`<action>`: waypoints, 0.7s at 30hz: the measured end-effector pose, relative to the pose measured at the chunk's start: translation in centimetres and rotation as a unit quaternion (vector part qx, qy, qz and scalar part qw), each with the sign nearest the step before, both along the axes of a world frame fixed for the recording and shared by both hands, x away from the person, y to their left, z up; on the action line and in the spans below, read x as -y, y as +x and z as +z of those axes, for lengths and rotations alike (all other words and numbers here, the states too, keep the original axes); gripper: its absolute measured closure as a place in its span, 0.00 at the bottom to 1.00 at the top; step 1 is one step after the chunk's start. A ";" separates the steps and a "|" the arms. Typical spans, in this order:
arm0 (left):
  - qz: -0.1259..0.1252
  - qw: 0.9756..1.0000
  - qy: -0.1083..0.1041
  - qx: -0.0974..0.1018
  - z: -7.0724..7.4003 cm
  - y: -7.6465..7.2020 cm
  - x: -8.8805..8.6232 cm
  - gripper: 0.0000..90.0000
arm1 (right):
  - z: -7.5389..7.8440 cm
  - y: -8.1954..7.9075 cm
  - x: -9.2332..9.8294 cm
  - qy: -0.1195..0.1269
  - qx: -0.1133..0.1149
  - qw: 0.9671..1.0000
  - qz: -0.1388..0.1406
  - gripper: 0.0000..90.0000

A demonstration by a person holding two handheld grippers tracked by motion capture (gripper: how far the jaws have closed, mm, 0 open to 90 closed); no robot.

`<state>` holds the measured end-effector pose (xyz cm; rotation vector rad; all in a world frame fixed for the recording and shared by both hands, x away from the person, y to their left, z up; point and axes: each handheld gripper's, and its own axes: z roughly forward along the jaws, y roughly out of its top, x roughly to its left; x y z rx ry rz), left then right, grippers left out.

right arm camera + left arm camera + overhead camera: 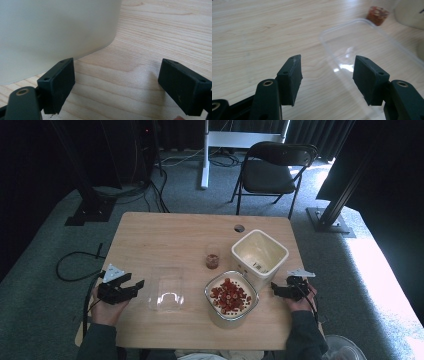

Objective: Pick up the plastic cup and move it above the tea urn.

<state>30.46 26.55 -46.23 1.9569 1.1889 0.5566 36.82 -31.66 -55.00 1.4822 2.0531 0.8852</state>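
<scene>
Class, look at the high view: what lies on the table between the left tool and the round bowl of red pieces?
A clear plastic lid lies flat between the left tool and the round bowl of red pieces; the high view shows it.

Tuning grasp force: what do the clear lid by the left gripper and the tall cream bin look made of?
Clear lid: thin transparent plastic, glossy; the wood grain shows through it and the light glints on it. Cream bin: probably opaque matte plastic, with smooth walls and rounded corners. How stiff either is I cannot tell.
</scene>
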 end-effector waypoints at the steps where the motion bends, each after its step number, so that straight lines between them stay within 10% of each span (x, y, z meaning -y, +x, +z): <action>1: -0.003 1.000 0.008 -0.003 -0.1 -0.1 0.5 0.46 | 0.0 0.0 0.0 0.000 0.000 1.000 0.000 0.15; 15: -0.020 0.998 0.032 -0.053 -2.8 -1.4 3.1 0.48 | 0.0 0.0 0.0 0.000 0.000 1.000 0.000 0.15; 21: -0.021 0.997 0.040 -0.068 -3.5 -0.5 2.8 0.74 | 0.0 0.0 0.0 0.000 0.000 1.000 0.000 0.15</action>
